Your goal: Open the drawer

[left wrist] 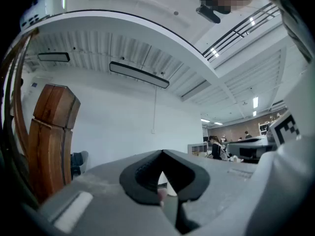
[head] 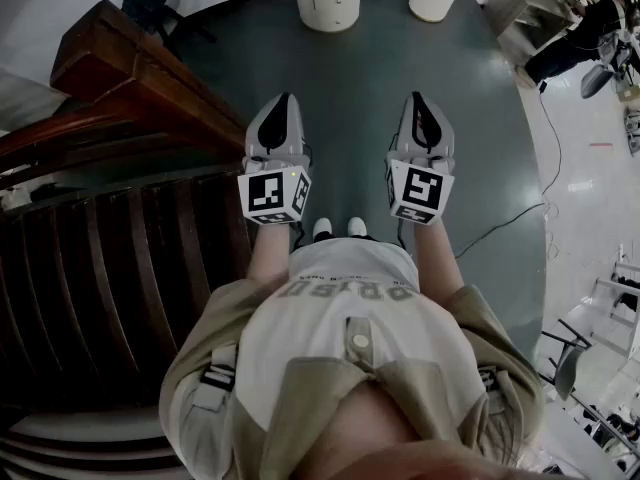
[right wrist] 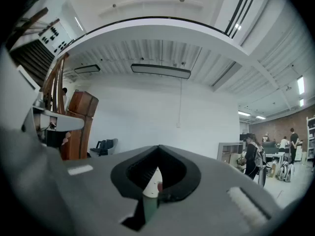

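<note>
Here, dark wooden furniture point(head: 140, 78) lies beside the closed left tongs point(head: 285, 103).

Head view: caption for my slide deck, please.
Beside dark wooden furniture, a person holds the left gripper and right gripper shut, level and empty over grey floor.

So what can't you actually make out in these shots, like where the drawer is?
Drawer: no front or handle shows on the dark wooden furniture in the head view; it is dim and cut by the left edge.
Floor under the person: hidden by their torso, head view.
Left gripper and right gripper, both shut, face a white wall; their views catch only a wooden post.
Distant people, right gripper view: too small.
</note>
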